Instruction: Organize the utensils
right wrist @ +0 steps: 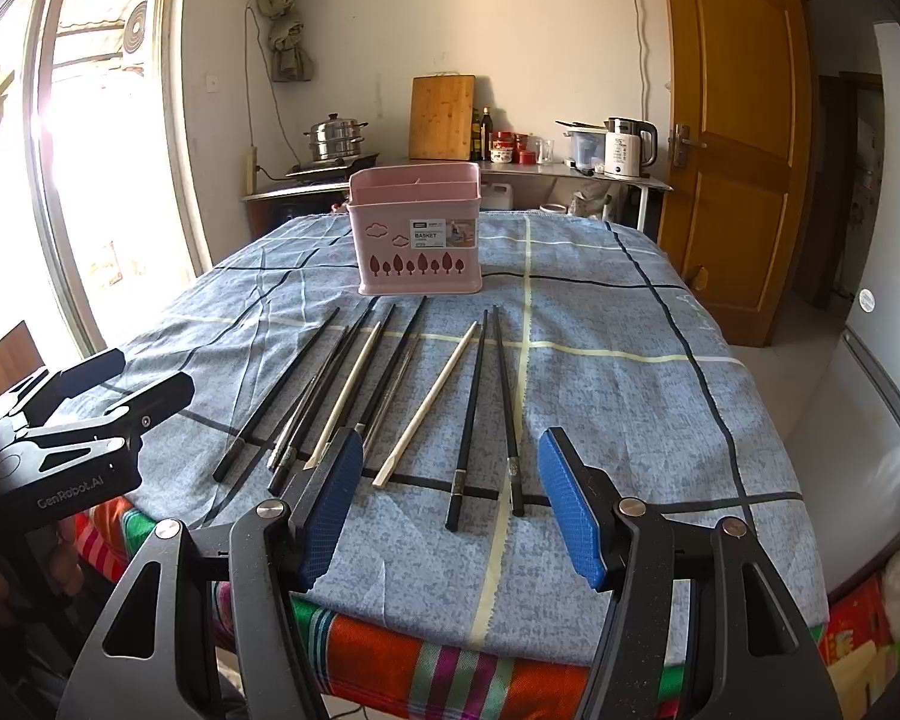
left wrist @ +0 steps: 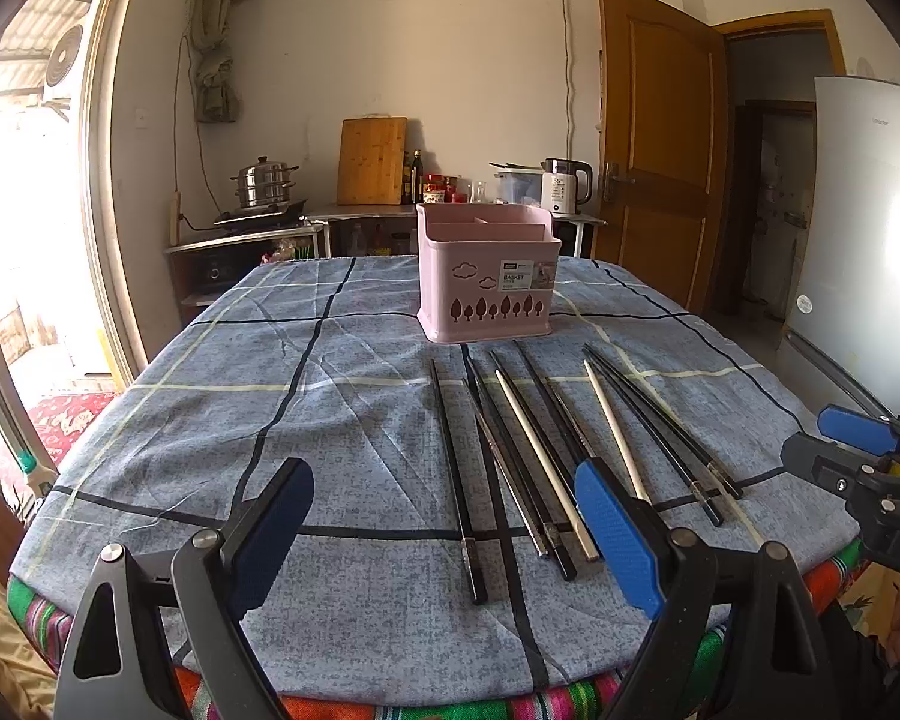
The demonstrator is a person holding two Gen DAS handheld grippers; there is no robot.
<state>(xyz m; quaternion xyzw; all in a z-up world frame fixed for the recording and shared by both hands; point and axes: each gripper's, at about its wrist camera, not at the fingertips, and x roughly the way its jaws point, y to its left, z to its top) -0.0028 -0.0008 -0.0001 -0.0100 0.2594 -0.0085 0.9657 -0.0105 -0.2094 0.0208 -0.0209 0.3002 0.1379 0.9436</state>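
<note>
Several chopsticks (left wrist: 534, 456) (right wrist: 390, 384), black, silver and pale cream, lie fanned out on the blue checked tablecloth (left wrist: 342, 420) (right wrist: 618, 396). Behind them stands a pink utensil basket (left wrist: 486, 273) (right wrist: 417, 231) with inner compartments, nothing showing above its rim. My left gripper (left wrist: 444, 546) (right wrist: 150, 372) hovers open over the near table edge, its right pad by the handle ends of the middle chopsticks. My right gripper (right wrist: 450, 498) (left wrist: 834, 438) is open too, with two black chopsticks' handle ends lying just beyond its fingertips. Neither holds anything.
A striped cloth (right wrist: 390, 654) hangs under the tablecloth at the near edge. A counter behind the table carries a steamer pot (left wrist: 264, 183), cutting board (left wrist: 371, 161) and kettle (left wrist: 564, 185). A wooden door (right wrist: 732, 138) and a fridge (left wrist: 864, 228) stand to the right.
</note>
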